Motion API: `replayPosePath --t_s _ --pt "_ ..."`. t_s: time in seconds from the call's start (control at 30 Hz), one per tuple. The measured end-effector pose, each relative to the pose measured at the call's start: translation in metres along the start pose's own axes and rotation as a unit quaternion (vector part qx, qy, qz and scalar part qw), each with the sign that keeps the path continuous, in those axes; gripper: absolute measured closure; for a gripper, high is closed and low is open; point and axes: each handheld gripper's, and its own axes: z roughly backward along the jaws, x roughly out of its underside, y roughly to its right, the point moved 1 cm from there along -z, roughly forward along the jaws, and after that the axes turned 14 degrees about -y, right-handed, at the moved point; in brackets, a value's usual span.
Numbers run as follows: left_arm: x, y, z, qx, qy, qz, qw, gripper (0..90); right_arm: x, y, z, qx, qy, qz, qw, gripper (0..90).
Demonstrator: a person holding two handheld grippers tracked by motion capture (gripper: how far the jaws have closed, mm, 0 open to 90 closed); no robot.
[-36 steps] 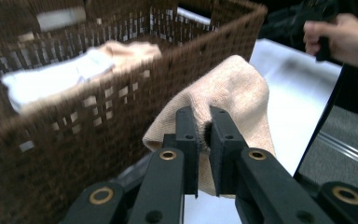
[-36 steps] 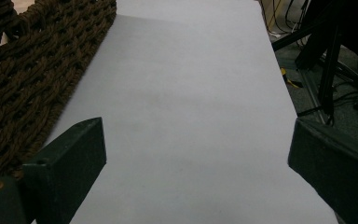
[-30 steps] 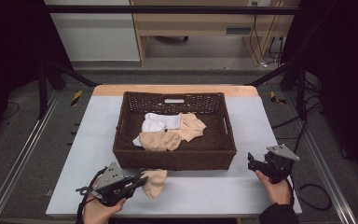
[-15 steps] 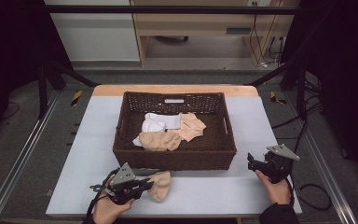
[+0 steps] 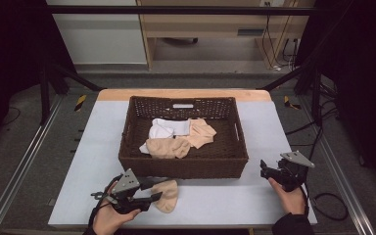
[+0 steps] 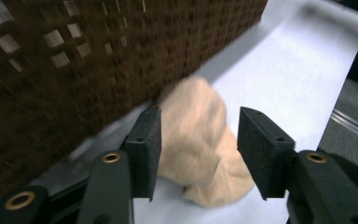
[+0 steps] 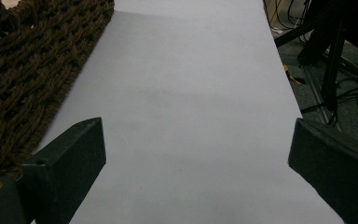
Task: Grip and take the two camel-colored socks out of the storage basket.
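A beige sock (image 5: 166,194) was straddled by the parted left tongs (image 5: 152,190) beside the basket (image 5: 183,166), while the right tongs (image 5: 265,169) were spread wide.

Both grippers are black, each held in a bare hand. The left gripper (image 5: 149,191) carries a grey three-cornered plate on top, and thin black cable loops out beside the left hand (image 5: 108,219). In its own view the jaws are blocky matte-black pads with small screw holes, mounted on dark arms with brass-coloured rivets. The right gripper (image 5: 265,170) has the same grey plate; a black cable trails from it off the table. The right hand (image 5: 289,196) ends in a dark sleeve (image 5: 290,226). Its jaws are plain black blocks, one brass rivet showing
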Motion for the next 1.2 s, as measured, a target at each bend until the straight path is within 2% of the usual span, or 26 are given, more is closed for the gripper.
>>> replayPosePath --t_s 0.17,0.37,0.5,0.6,0.63,0.8,0.83,1.03,1.2 --pt "-0.012 -0.003 0.018 -0.007 0.030 0.000 0.9995 46.7 0.000 0.000 0.002 0.005 0.004 -0.001 1.0000 4.3" --pt "-0.038 -0.009 0.038 -0.033 0.052 -0.011 0.9980 45.6 0.000 0.001 0.003 0.005 0.009 -0.005 0.9999 4.1" --pt "-0.059 -0.017 0.048 -0.038 0.071 -0.003 0.9968 45.7 0.000 0.000 0.003 0.002 0.009 -0.003 0.9999 4.1" --pt "-0.074 -0.025 0.055 -0.054 0.083 -0.005 0.9951 45.4 -0.001 0.000 0.002 0.001 0.003 -0.002 1.0000 4.3" --pt "-0.078 -0.028 0.056 -0.053 0.089 0.002 0.9947 45.4 -0.001 0.001 0.002 0.000 0.005 -0.004 1.0000 4.2" --pt "-0.098 -0.047 0.055 -0.064 0.093 0.013 0.9936 45.3 0.000 0.000 0.002 -0.001 0.005 -0.001 1.0000 4.3" --pt "-0.102 -0.052 0.054 -0.065 0.095 0.022 0.9931 45.3 0.000 -0.001 0.003 0.000 0.006 0.000 1.0000 4.3" --pt "-0.118 -0.082 0.040 -0.100 0.079 0.050 0.9906 44.9 -0.001 0.000 0.001 0.001 0.004 -0.001 1.0000 4.2" --pt "-0.129 -0.096 0.028 -0.117 0.065 0.055 0.9895 44.6 -0.001 0.001 0.000 0.002 0.004 -0.001 1.0000 4.1"
